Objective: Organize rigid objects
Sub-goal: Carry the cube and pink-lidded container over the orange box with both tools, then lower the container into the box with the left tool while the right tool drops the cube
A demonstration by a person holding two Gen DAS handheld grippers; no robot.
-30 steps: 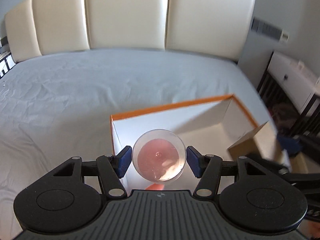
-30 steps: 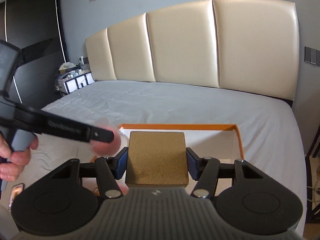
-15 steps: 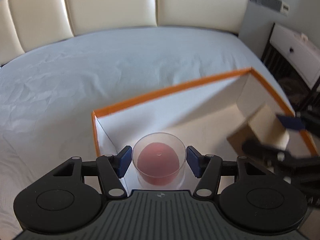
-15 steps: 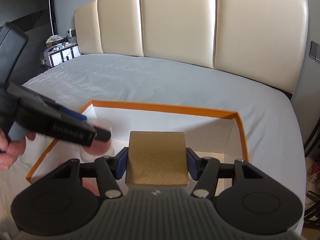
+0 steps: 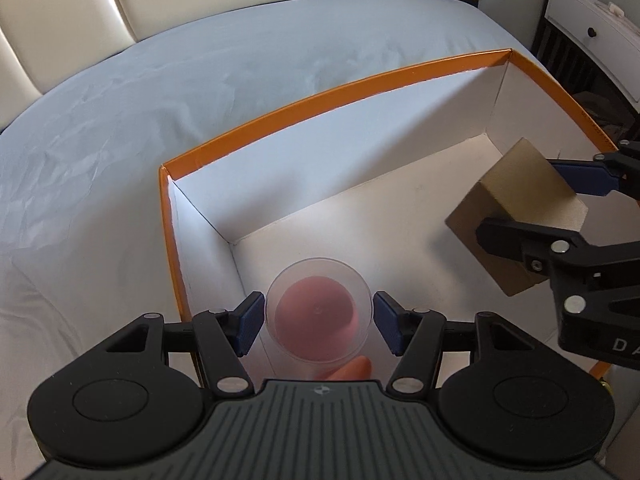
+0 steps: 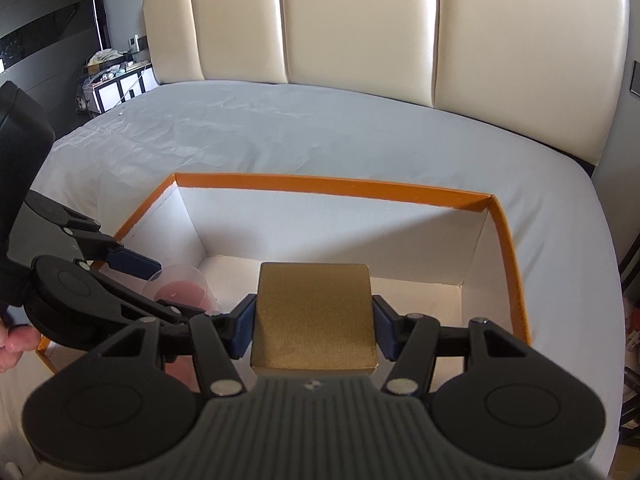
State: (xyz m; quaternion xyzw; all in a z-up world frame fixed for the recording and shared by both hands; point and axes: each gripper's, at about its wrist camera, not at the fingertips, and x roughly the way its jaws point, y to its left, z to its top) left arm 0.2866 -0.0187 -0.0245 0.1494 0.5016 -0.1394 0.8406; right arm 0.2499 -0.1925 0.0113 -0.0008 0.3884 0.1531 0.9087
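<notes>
The left gripper has its jaws around the cup, low in the near-left corner of the box. The right gripper clamps the block above the box's right side, with bare floor between them. Only the right view shows the bed beyond the far rim.

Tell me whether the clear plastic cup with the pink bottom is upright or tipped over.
Upright: the clear plastic cup shows its round open mouth facing up, between the left gripper's blue pads.
</notes>
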